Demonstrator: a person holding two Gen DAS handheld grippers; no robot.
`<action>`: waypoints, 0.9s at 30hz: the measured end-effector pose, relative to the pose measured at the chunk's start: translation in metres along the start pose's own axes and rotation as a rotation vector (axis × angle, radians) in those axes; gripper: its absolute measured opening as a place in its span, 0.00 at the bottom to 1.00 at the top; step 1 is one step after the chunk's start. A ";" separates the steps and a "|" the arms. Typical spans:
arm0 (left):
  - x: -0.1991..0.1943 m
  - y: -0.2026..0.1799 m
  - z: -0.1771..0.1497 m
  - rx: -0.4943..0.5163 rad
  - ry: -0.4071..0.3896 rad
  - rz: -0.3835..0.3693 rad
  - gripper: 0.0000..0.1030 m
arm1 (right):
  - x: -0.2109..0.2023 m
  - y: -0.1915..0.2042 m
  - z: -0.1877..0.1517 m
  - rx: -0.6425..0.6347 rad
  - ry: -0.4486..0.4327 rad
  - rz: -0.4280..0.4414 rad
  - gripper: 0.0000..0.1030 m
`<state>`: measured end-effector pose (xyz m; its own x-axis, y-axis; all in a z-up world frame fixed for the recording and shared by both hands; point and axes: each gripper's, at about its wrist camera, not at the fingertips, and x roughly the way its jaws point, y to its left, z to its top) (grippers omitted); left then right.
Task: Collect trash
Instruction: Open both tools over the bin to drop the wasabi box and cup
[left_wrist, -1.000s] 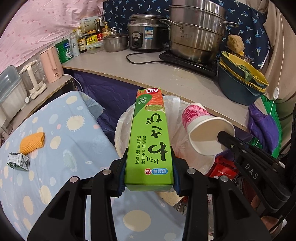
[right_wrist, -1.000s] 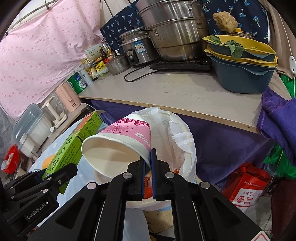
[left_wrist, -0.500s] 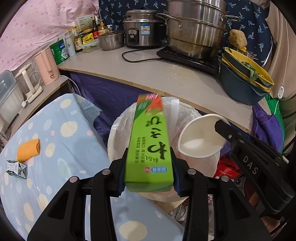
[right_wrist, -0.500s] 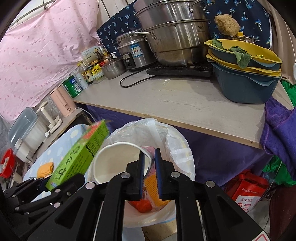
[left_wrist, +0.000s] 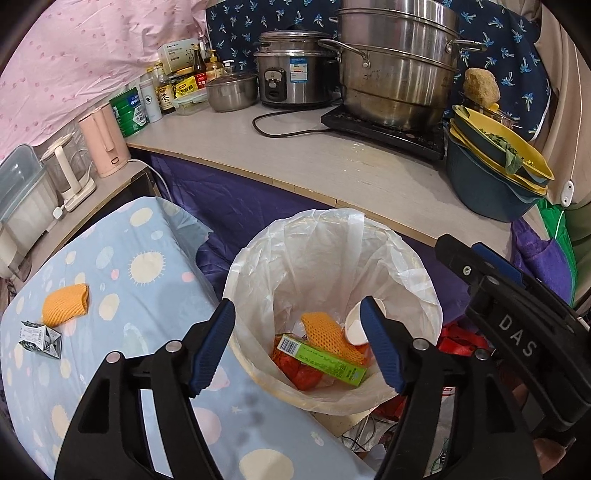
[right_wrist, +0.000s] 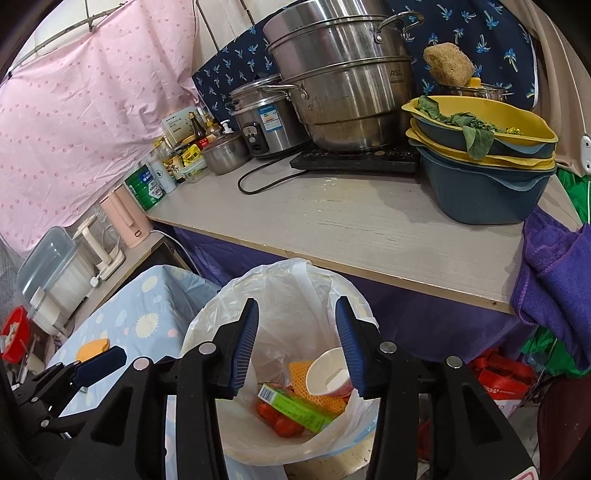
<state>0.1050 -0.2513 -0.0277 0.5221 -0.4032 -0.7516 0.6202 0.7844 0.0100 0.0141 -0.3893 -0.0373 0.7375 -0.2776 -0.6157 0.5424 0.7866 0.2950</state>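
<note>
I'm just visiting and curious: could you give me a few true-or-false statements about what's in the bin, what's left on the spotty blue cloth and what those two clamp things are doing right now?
1. The green box lies inside the bin. True.
2. The left gripper is clamped on the green box. False: its jaws have just been opening and stand apart with nothing between them.
3. The paper cup is in the bin with its mouth facing up. True.
4. The blue cloth has no trash on it. False: an orange foam net and a crumpled small carton lie there.
5. The right gripper holds the cup. False: its jaws have just been opening and are empty.
</note>
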 end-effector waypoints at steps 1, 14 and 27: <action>-0.001 -0.001 0.000 0.002 -0.002 0.001 0.67 | 0.000 0.000 0.000 0.000 0.000 0.000 0.42; -0.014 0.004 -0.001 -0.015 -0.019 0.003 0.70 | -0.016 0.009 0.000 -0.017 -0.019 0.003 0.44; -0.034 0.060 -0.016 -0.138 -0.040 0.068 0.80 | -0.025 0.059 -0.013 -0.084 -0.011 0.056 0.45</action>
<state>0.1151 -0.1826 -0.0119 0.5845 -0.3636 -0.7254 0.4981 0.8665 -0.0329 0.0221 -0.3291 -0.0139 0.7704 -0.2371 -0.5918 0.4645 0.8446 0.2663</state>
